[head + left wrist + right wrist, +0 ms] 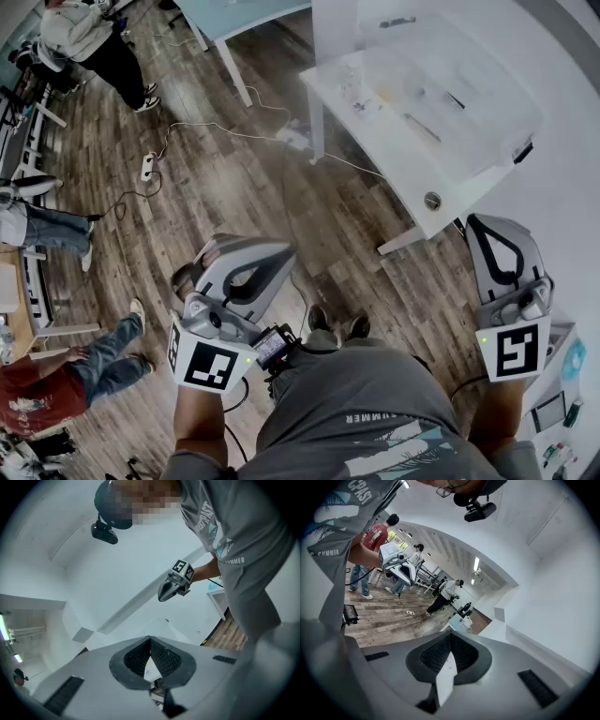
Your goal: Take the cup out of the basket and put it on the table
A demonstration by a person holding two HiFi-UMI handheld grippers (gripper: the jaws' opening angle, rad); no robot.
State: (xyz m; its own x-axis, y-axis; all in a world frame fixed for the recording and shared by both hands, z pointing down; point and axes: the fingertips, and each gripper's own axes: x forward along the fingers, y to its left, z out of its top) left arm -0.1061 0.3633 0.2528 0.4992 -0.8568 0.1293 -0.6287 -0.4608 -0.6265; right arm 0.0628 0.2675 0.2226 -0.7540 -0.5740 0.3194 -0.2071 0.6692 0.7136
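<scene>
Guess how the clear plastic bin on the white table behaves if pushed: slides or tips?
Probably slides rather than tips: the clear bin looks low and wide, sitting on the white table. Likely light for its size, since only a few small items show through it. Thin see-through walls may flex under a pinch.

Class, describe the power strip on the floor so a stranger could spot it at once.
In the head view, start at the white table at upper right and follow the thin cable leftwards across the wooden floor. It ends at the power strip, a small white oblong lying flat on the planks, the only solid block along that cable.
</scene>
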